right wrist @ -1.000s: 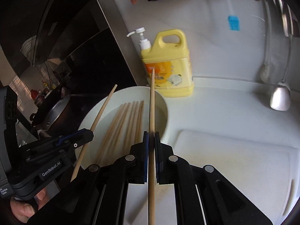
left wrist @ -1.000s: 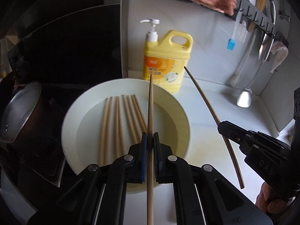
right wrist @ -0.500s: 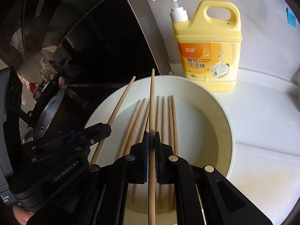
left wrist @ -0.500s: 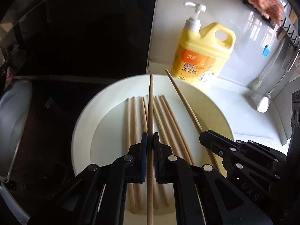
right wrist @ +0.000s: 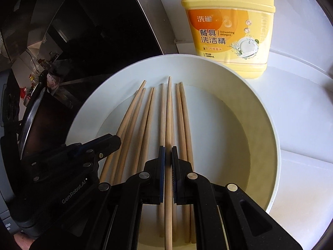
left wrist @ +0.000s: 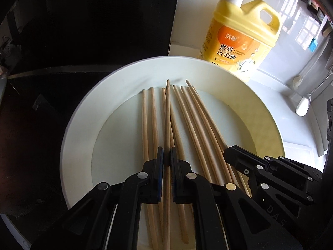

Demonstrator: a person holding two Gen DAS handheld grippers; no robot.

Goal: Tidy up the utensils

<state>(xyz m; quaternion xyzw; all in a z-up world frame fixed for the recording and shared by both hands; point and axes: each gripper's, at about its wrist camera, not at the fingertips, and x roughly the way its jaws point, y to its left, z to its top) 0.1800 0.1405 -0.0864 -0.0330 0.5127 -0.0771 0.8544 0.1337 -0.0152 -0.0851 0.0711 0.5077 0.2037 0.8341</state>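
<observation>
A white plate [left wrist: 83, 125] [right wrist: 268, 137] holds several wooden chopsticks [left wrist: 146, 125] [right wrist: 184, 116] lying side by side. My left gripper [left wrist: 167, 158] is shut on one chopstick [left wrist: 167, 112], which runs forward low over the row. My right gripper [right wrist: 168, 154] is shut on another chopstick [right wrist: 169, 112], also pointing along the row close above the plate. In the left wrist view the right gripper [left wrist: 237, 156] sits at the lower right over the plate. Seen from the right wrist, the left gripper [right wrist: 108, 139] is at the lower left.
A yellow dish-soap bottle [left wrist: 239, 39] [right wrist: 226, 27] stands just behind the plate. A dark stove panel [left wrist: 83, 31] and a pot [right wrist: 31, 112] lie to the left. Utensils [left wrist: 303, 104] hang on the wall at the right. White counter [right wrist: 301, 108] extends right.
Both grippers have moved forward and down over the plate, each still holding its chopstick. The held chopsticks now lie low along the row, and the soap bottle looms closer.
</observation>
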